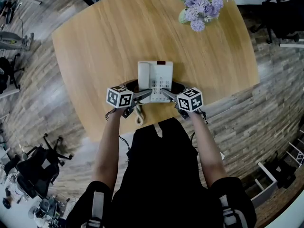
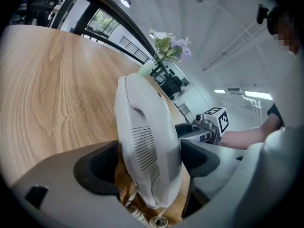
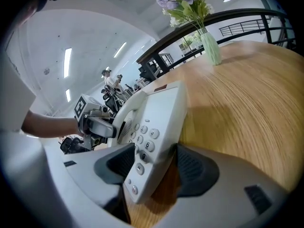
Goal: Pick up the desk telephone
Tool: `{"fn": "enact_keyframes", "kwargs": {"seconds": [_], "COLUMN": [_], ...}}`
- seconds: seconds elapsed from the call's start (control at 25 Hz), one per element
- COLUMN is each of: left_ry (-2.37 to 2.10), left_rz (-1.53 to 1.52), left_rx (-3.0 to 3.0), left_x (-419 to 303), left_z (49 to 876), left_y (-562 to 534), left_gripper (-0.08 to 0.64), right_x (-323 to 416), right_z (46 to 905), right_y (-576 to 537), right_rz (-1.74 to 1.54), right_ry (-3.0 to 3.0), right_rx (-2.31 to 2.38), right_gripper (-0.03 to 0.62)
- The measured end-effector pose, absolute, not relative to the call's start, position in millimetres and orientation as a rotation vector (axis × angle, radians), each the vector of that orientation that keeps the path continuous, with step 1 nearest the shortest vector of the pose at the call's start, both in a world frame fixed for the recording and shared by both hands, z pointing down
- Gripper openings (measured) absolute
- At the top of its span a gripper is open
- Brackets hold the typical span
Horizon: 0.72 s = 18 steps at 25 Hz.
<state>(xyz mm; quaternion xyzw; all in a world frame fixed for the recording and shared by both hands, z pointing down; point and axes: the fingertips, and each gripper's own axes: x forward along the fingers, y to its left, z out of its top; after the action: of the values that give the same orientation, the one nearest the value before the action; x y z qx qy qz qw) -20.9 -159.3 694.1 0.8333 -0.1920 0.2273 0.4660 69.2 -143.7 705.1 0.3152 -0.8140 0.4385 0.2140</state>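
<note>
A: The telephone (image 1: 155,77) is seen lying face up on the desk (image 1: 95,42), close to the near edge. Its handset (image 1: 144,75) is on the left and its keypad (image 3: 145,137) on the right.

B: And it is flanked at both near corners! The left gripper (image 2: 150,148) is set about the handset side. Its jaws are spread wide, and the pale casing is framed between the pads, just beside them.

A: On the other flank the keypad side is pinched by the right gripper (image 3: 156,151). One pad is laid over the keys, the other against the casing's outer edge.

B: Anything to be read? The digits 6 and 9 can be made out on the round keys nearest that pad. The rest of the print is too small.

A: Black-and-white square markers are shown on the left cube (image 1: 119,97) and the right cube (image 1: 190,99).

B: The coiled cord (image 1: 138,115) is spotted at the desk's near edge, just beside the left gripper.

A: Further out, a pale green vase of lilac and white flowers (image 1: 199,6) is stood at the far right corner, well apart from the telephone. The desk is surrounded by a plank floor (image 1: 270,99).
</note>
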Motion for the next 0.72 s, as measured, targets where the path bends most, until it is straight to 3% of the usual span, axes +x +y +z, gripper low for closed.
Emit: {"fn": "enact_keyframes", "kwargs": {"seconds": [0.72], "left_ry": [-0.459], "left_rz": [0.485], "left_rx": [1.995], "left_x": [-15.3], "left_z": [695.6], "left_y": [-160.3], "left_gripper": [0.396], "right_x": [68.1], "right_z": [709.6], "right_y": [-144.0], "right_rz": [1.279], "right_ry": [-2.257], "right_rx": [0.865], "right_gripper": [0.264]}}
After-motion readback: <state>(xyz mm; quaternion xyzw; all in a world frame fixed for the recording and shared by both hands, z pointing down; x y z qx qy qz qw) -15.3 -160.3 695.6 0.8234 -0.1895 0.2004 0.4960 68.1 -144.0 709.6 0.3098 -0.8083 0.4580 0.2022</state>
